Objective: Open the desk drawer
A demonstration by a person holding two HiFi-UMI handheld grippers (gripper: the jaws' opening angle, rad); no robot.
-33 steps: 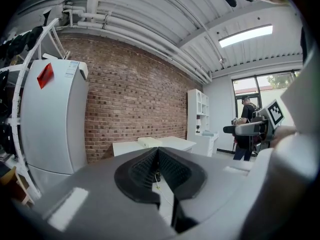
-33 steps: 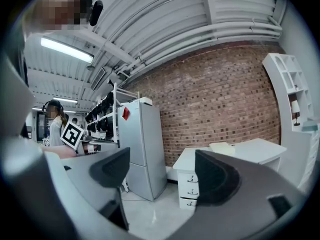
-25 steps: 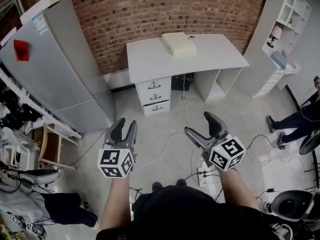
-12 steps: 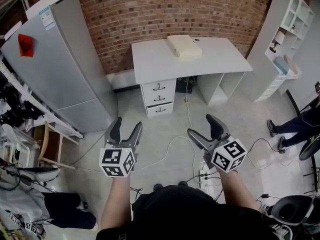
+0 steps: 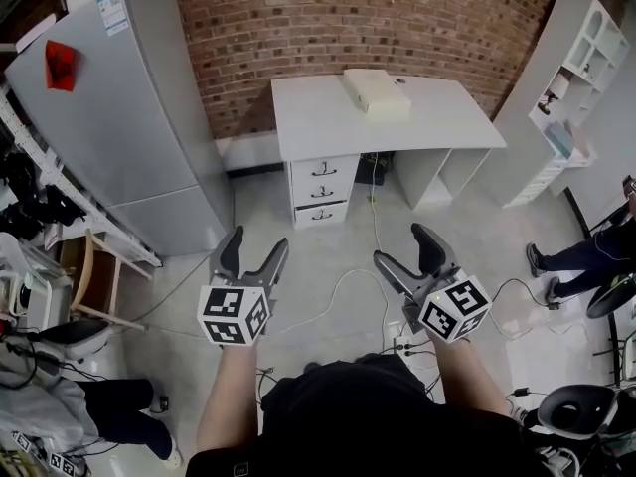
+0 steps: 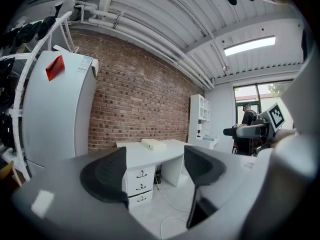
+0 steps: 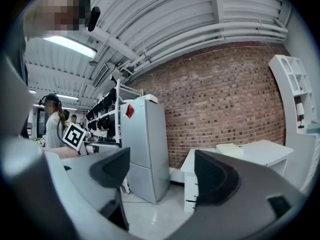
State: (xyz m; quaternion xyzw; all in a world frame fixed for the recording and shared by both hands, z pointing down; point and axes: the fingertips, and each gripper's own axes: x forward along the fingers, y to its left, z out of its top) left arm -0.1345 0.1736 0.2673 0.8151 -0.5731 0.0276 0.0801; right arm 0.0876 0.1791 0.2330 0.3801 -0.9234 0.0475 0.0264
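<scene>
**Jaws wide and empty on both sides**

Left gripper point(image 5: 253, 248) points toward the far wall. Its dark-padded jaws are opening, and nothing sits between them but open air. In the left gripper view point(image 6: 155, 159) only the distant furniture shows through the gap. Right gripper point(image 5: 402, 248) is level with it on the right, well apart from it. Its jaws are spread wide and hold nothing, as the right gripper view point(image 7: 162, 169) confirms. Below them a thin white cable point(image 5: 343, 284) loops across the pale polished floor point(image 5: 298, 256).

Well beyond both grippers, a white rectangular desk point(image 5: 417, 127) stands against the red brick wall point(image 5: 348, 18). Under the desk's left end is a stack of three white drawers with dark handles point(image 5: 320, 192), all of them shut. A flat cream box point(image 5: 376, 91) lies on the desktop near the wall. A tall grey refrigerator point(image 5: 129, 127) stands to the desk's left, and a white open shelf unit point(image 5: 571, 78) stands at the far right.
</scene>
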